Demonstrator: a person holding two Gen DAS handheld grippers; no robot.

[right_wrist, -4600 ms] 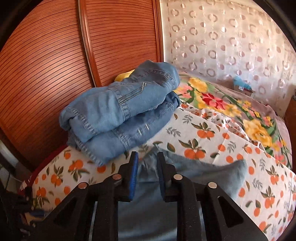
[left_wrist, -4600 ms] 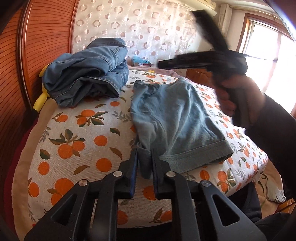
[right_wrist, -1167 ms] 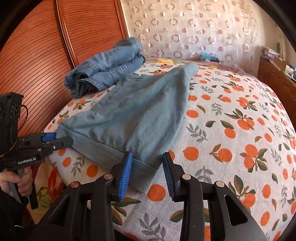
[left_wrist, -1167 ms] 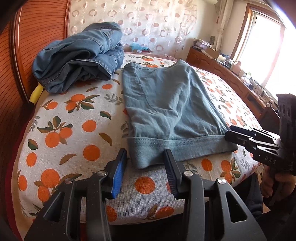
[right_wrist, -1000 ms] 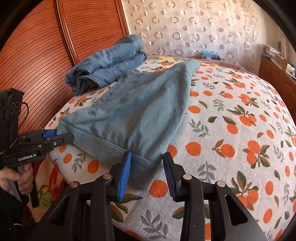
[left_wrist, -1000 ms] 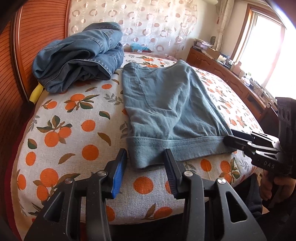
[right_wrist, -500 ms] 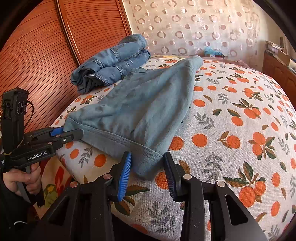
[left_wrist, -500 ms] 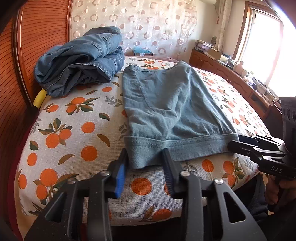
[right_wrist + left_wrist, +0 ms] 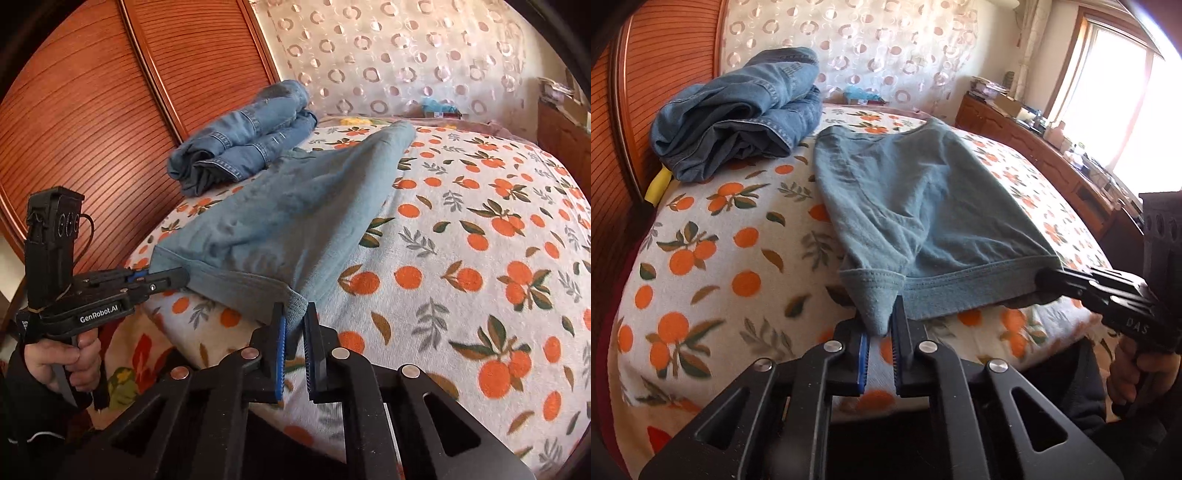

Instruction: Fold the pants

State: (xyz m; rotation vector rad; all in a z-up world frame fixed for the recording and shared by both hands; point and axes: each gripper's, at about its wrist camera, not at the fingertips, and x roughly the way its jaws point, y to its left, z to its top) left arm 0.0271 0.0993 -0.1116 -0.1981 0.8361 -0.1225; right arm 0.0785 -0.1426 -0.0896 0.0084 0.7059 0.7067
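Bed [image 9: 701,266] with orange-print cover holds grey-blue pants [image 9: 908,192], lying beside folded jeans [image 9: 738,110]. Left gripper [image 9: 880,328] and right gripper [image 9: 293,325] each pinch a corner of the near hem, lifted slightly, likely ready to fold it away.

From my right cam, the right gripper [image 9: 293,325] is pinching 1 hem corner of the grey-blue shorts [image 9: 295,206], the left gripper [image 9: 173,278] clamps the other corner. Folded jeans [image 9: 243,136] sit behind on the orange-print bedspread [image 9: 480,258].
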